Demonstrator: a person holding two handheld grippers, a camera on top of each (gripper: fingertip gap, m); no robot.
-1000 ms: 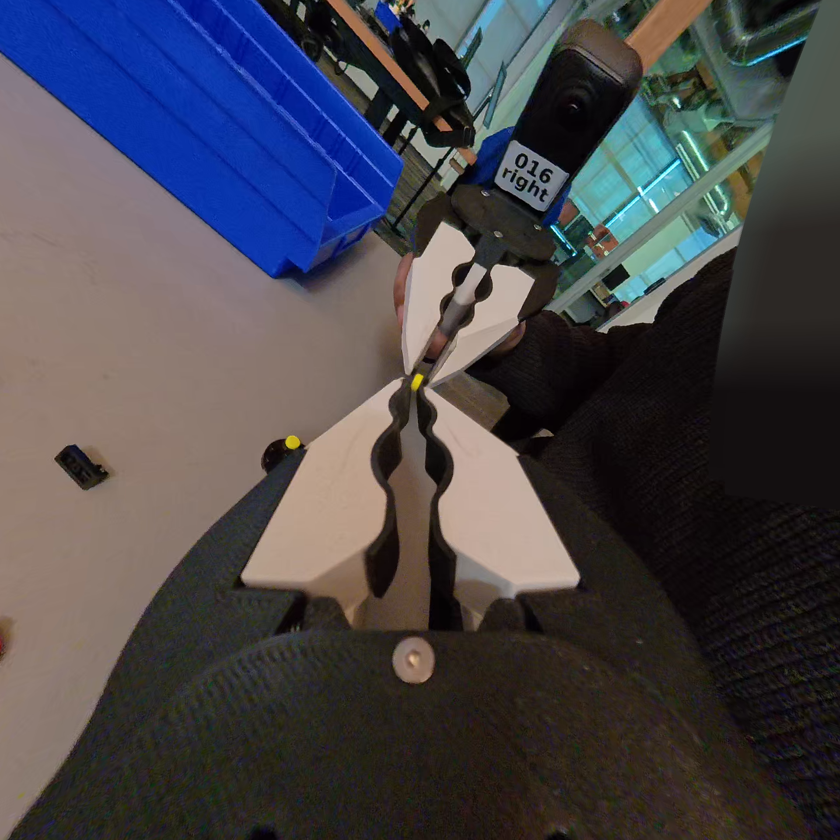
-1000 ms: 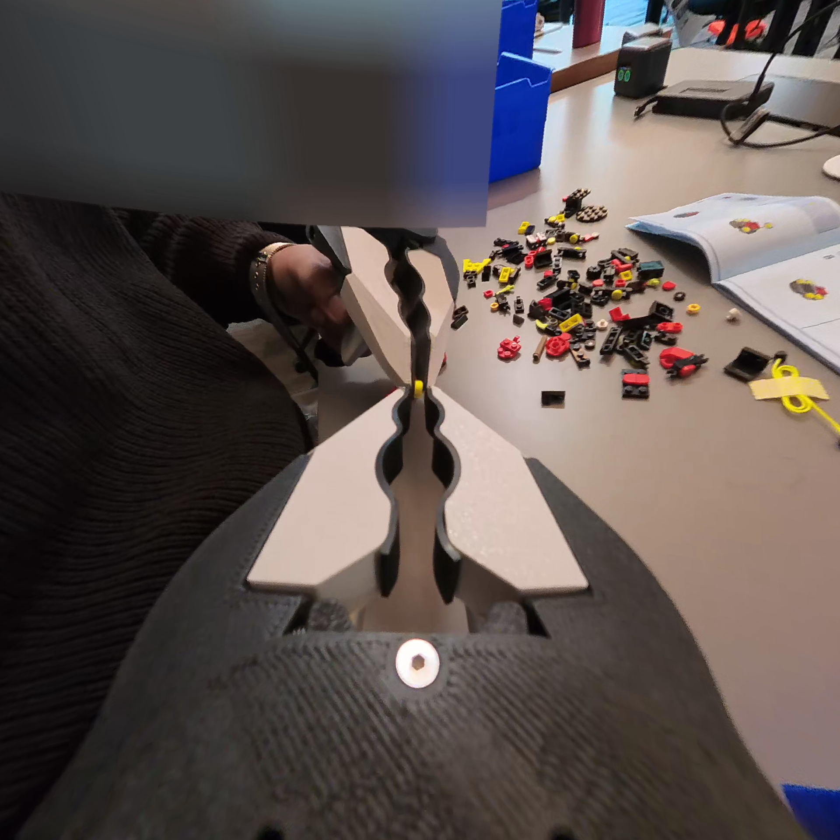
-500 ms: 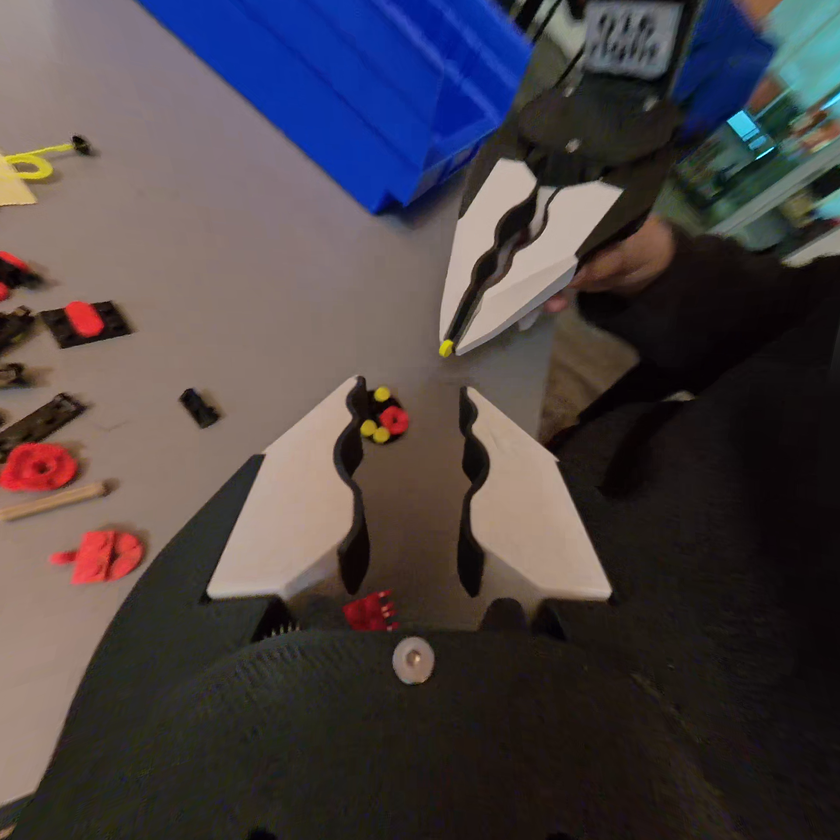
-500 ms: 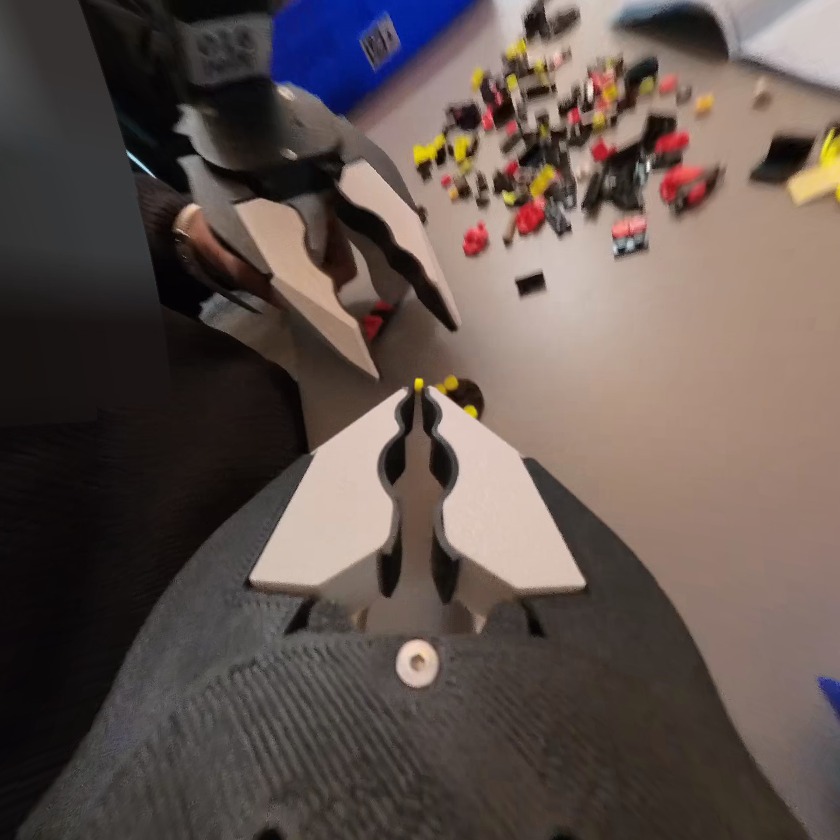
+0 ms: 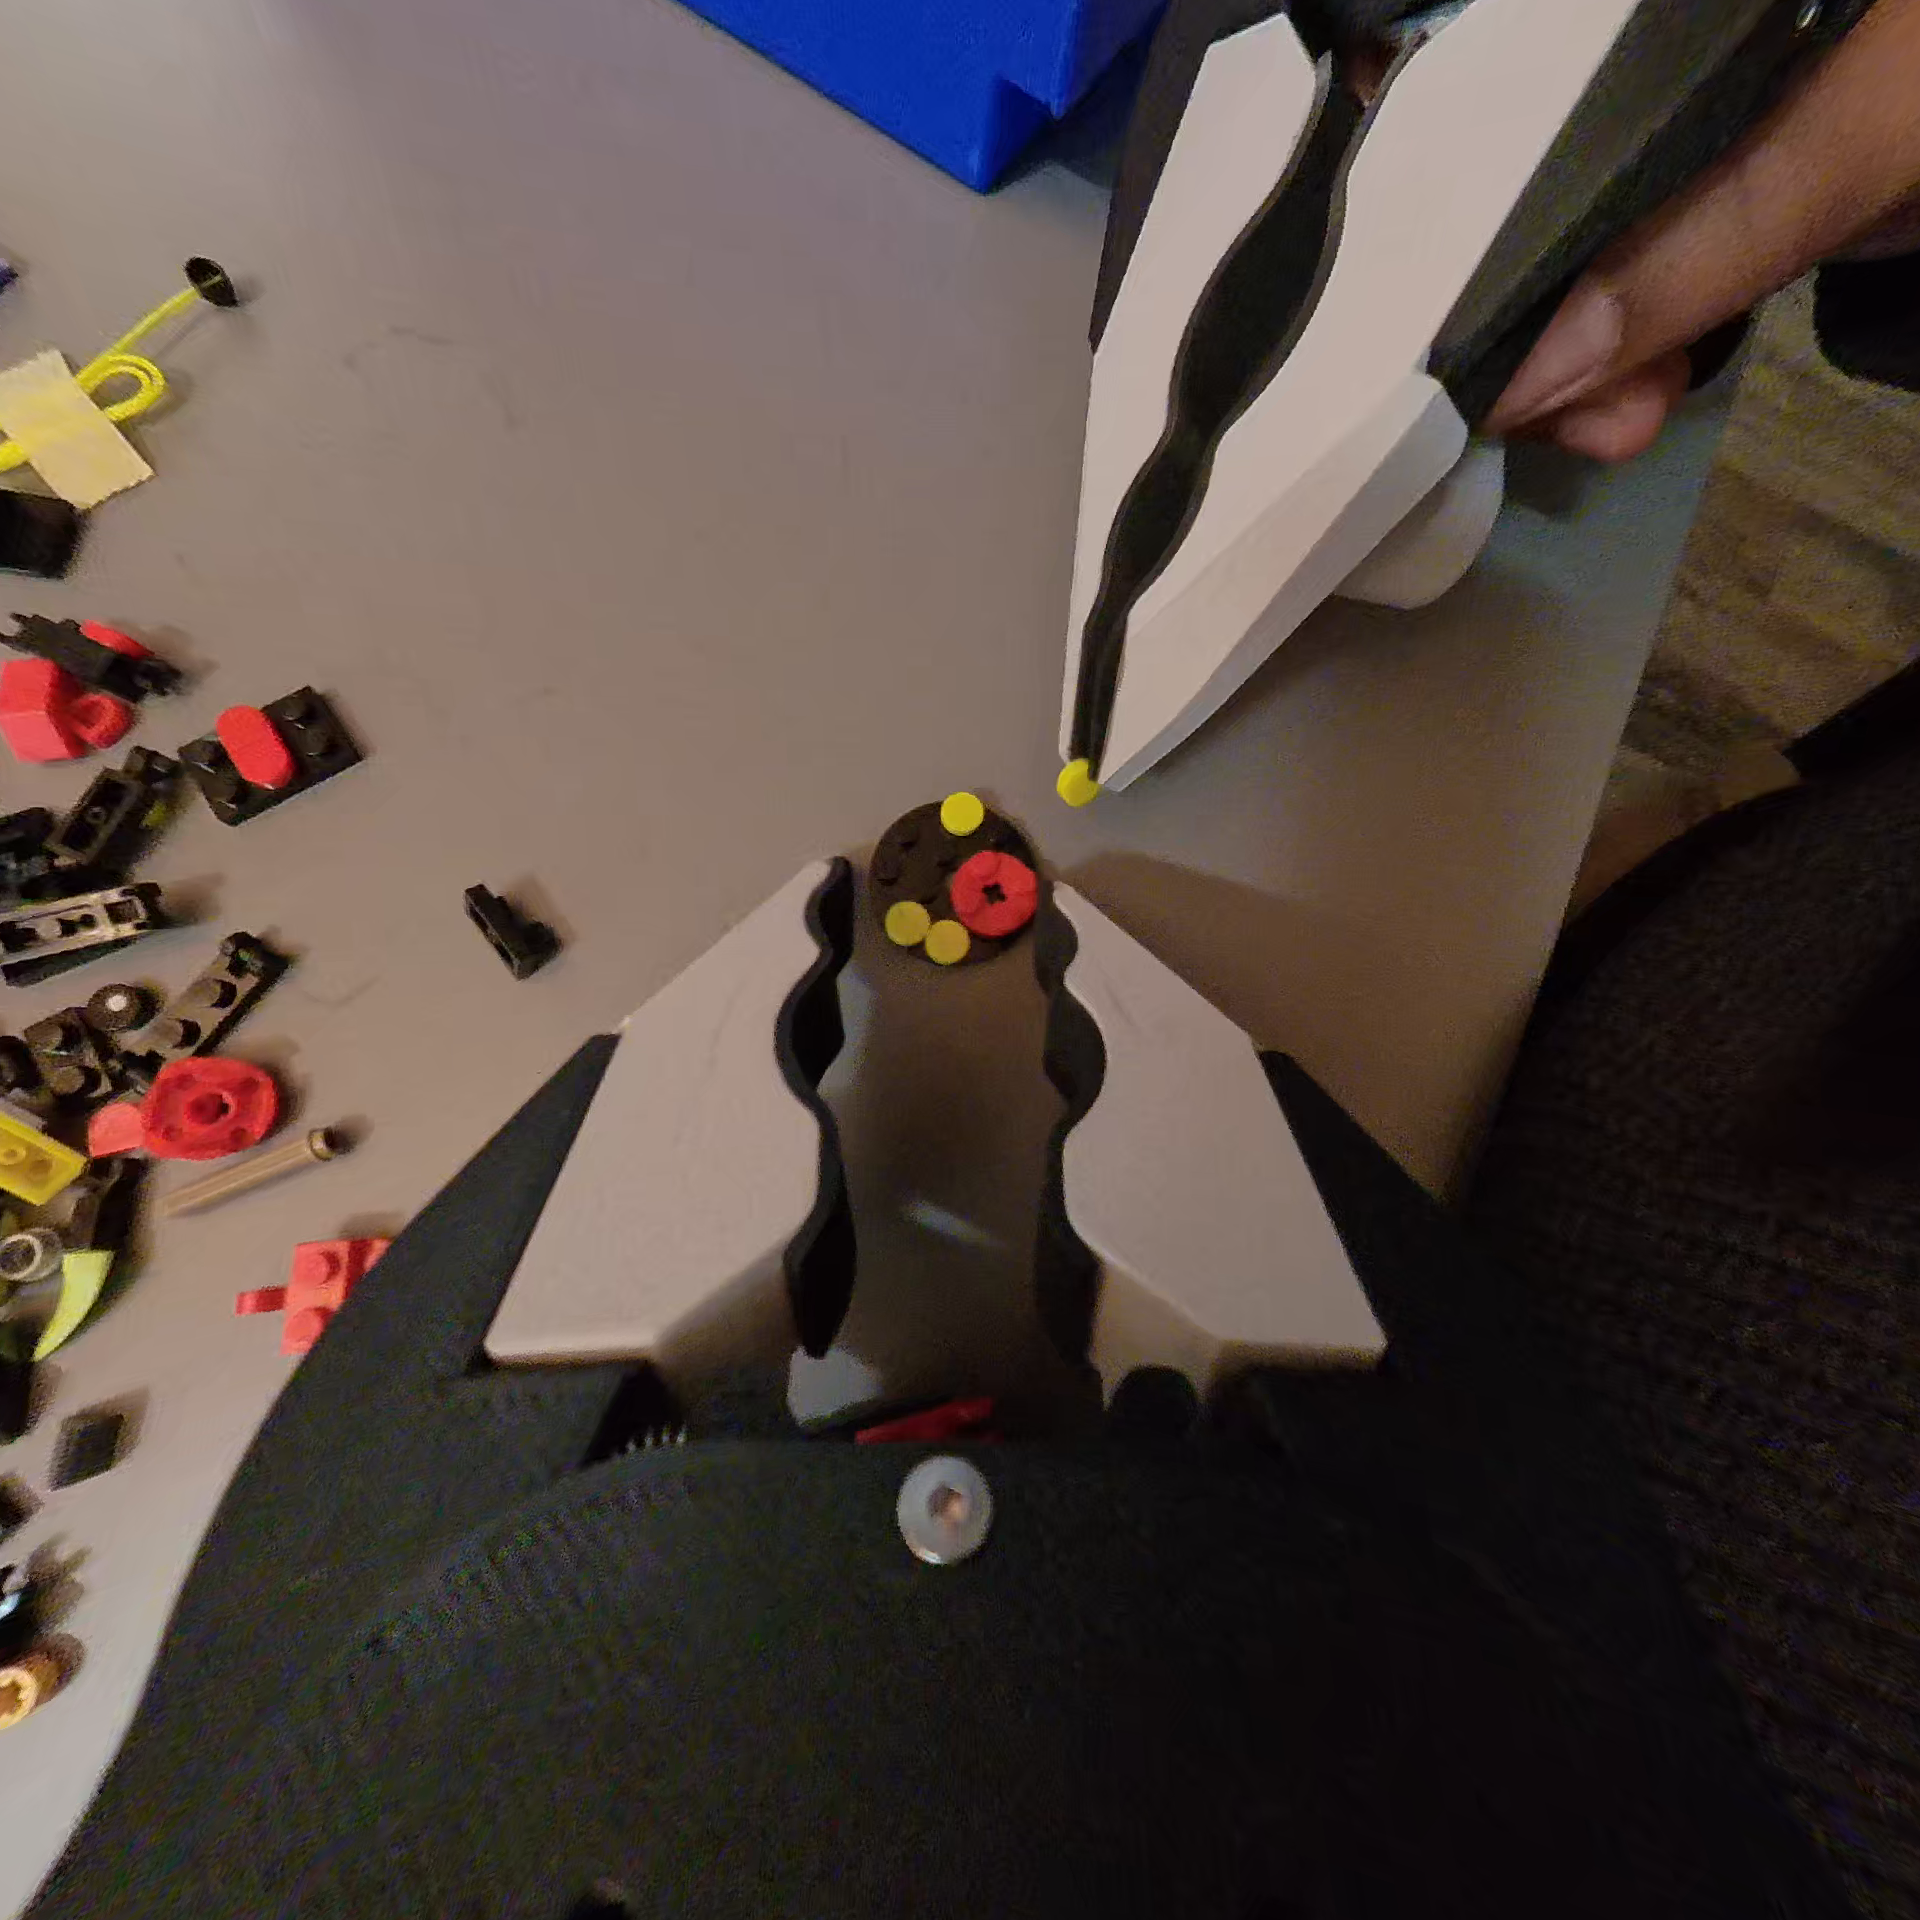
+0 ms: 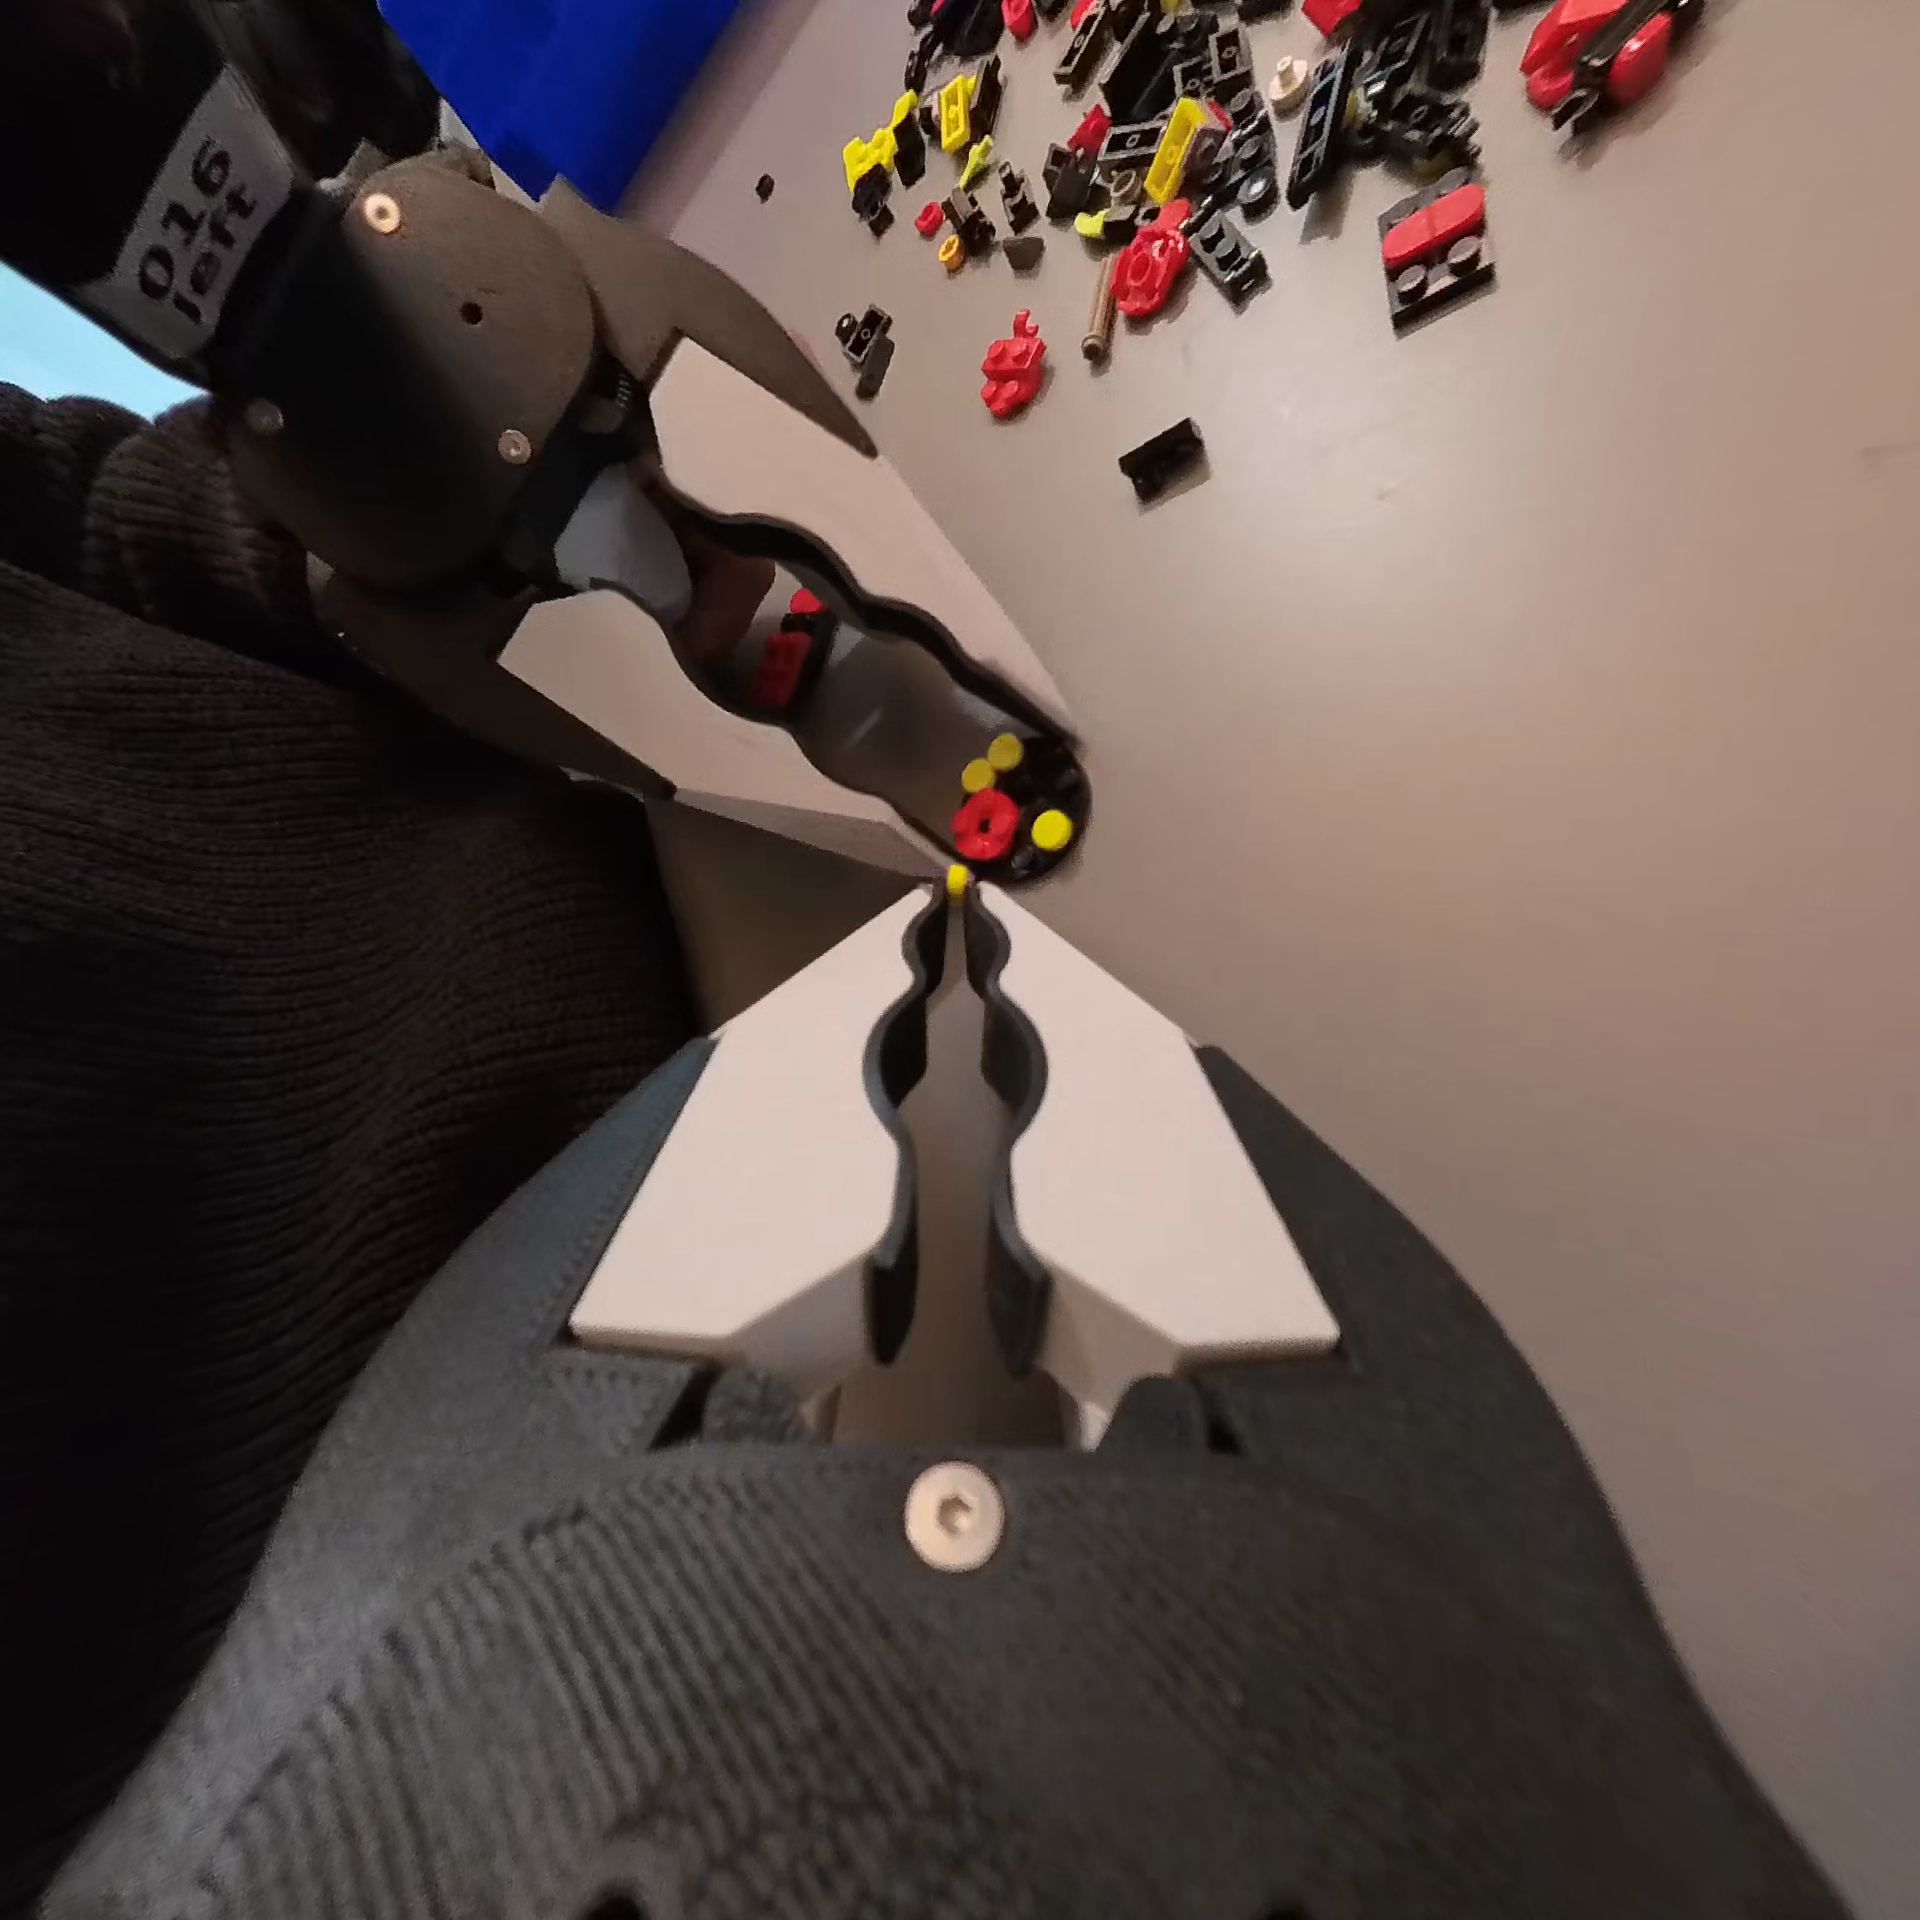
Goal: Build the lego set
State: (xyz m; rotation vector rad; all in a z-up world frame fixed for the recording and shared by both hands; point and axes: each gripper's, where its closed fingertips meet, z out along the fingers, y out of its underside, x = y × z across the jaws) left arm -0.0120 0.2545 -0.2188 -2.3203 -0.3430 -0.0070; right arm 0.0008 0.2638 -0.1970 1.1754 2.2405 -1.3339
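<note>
- The right gripper (image 5: 1081, 774) is clenched on a small yellow round stud (image 5: 1076, 782), pinched at the very tips with most of the piece poking out past them.
- The left gripper (image 5: 945, 894) stands released, its two fingertips either side of a black round plate (image 5: 951, 899) lying flat on the grey table (image 5: 582, 540); whether the tips touch the plate's rim I cannot tell.
- That plate already carries three yellow studs and a red round piece (image 5: 994, 894), all between the left gripper's tips.
- The held stud hangs just beside the plate's far right edge, seen from the left gripper, and above the table.
- Handling, as I judge it: the stud is light, hard, glossy plastic, so it could twist or pop out of so shallow a pinch; a grip on its round sides leaves the underside free to press down.
- The plate is stiff and thin and would likely skate on the smooth table unless held by its rim.
- A loose pile of bricks (image 5: 94, 1049) lies well to the left of the left gripper.
</note>
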